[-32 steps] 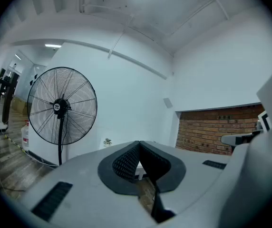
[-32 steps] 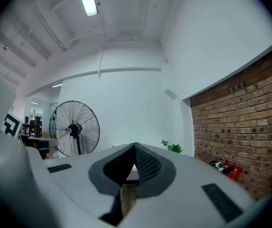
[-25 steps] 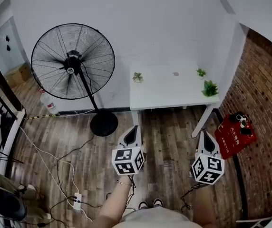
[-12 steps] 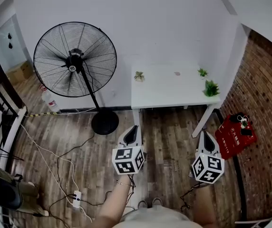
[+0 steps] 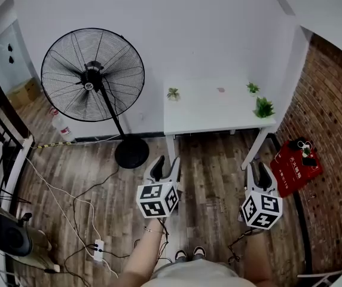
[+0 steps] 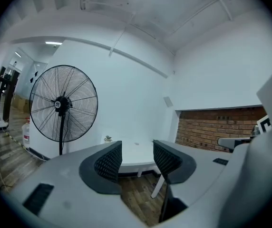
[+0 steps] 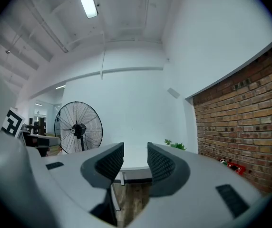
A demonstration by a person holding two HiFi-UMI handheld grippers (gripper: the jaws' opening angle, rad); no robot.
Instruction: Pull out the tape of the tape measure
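Tape measure (image 5: 220, 91) on white table (image 5: 210, 117), between small plants (image 5: 172, 94)

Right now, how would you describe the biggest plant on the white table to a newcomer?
Start at the white table against the wall, right of the standing fan. At its right end, nearest the brick wall, stands the plant: bushier and closer to the front edge than the two small sprigs.

I saw a white table (image 5: 219, 109) against the white wall (image 5: 189, 34), a pedestal fan (image 5: 92, 75) to its left, a brick wall (image 5: 332, 130) to its right and plank floor (image 5: 213, 178) beneath.
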